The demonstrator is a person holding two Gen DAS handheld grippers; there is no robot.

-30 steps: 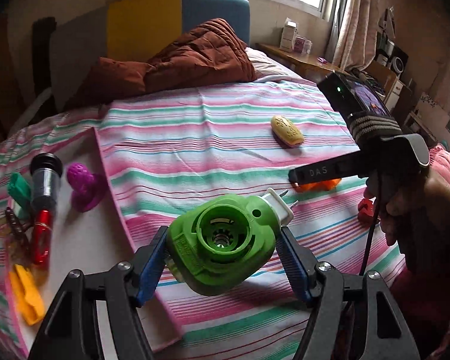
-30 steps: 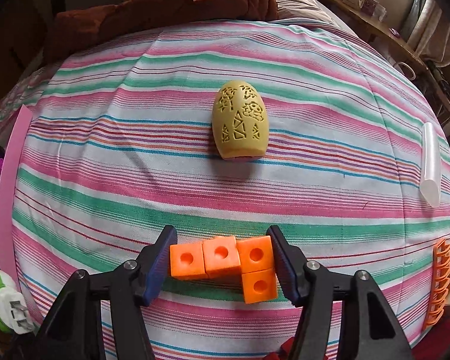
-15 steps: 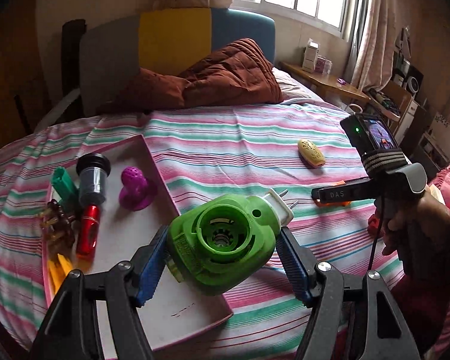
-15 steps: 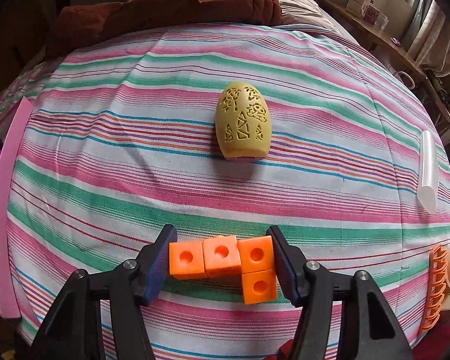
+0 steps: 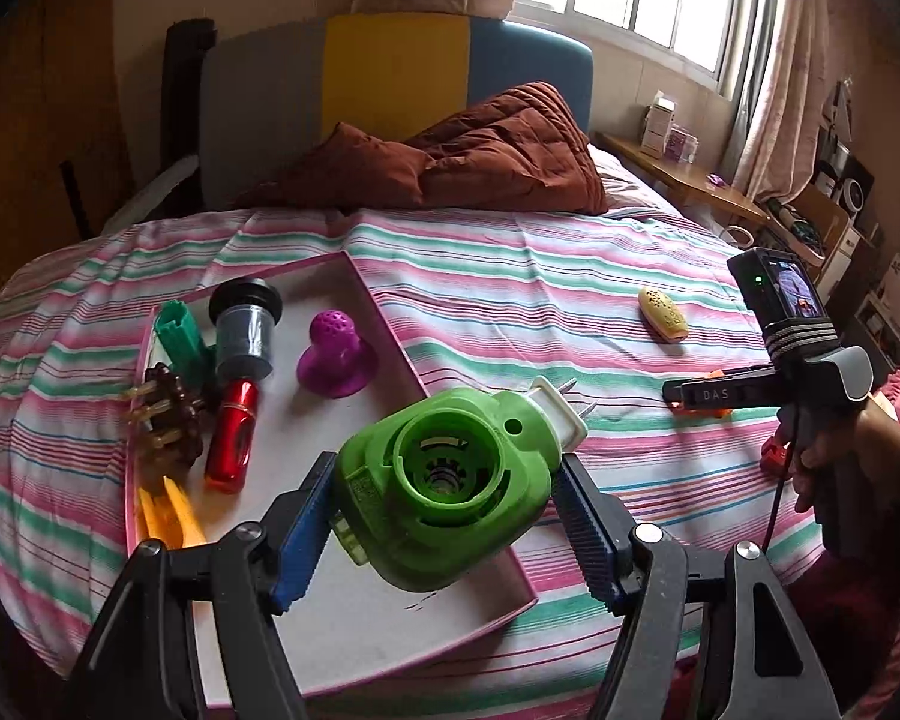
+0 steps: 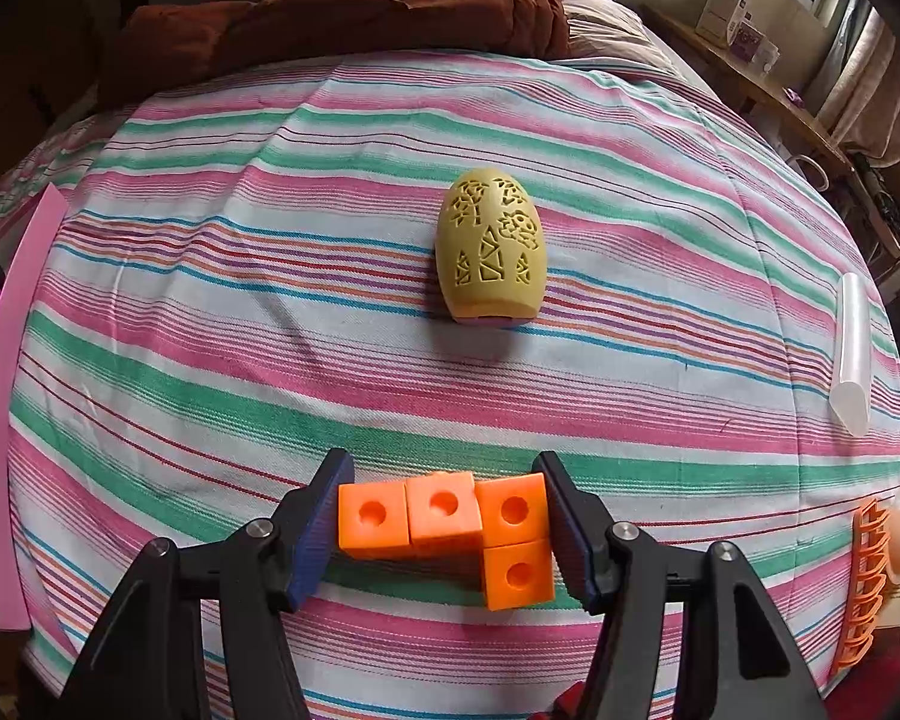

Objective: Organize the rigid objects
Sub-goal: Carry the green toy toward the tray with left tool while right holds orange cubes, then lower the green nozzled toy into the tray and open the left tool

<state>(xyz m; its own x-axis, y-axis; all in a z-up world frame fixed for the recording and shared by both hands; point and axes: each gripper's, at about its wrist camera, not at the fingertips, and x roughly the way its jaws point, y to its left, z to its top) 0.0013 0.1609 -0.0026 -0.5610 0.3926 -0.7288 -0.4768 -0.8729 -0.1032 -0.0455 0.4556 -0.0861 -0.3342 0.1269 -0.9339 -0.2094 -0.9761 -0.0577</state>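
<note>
- The left claw (image 5: 447, 501) sits at lower centre of the left wrist view, clamped on a green plug-in device (image 5: 444, 483) with a white plug end pointing to the upper right; the device is held above the near right part of a pink-rimmed tray (image 5: 384, 312).
- The tray lies on the striped bed (image 5: 510, 276) at left of that frame. In it, at its left side, are a green piece (image 5: 180, 342), a grey-and-black cylinder (image 5: 246, 330), a red cylinder (image 5: 231, 438), a brown claw clip (image 5: 165, 420) and a yellow clip (image 5: 168, 516); a purple suction-cup piece (image 5: 336, 354) stands nearer the tray's middle.
- The right claw (image 6: 444, 525) is at lower centre of the right wrist view, its blue pads touching both ends of an orange cube block (image 6: 450, 525) that rests on the bed; the fourth cube hangs below the right end.
- A yellow egg-shaped shell (image 6: 491, 252) with cut-out patterns lies on the bed at centre frame, well apart from the block.
- A translucent tube (image 6: 852, 354) lies at the right edge, and an orange lattice piece (image 6: 867, 582) at lower right.
- A brown quilt (image 5: 450, 162) is bunched at the head of the bed, in the upper middle of the left wrist view.
</note>
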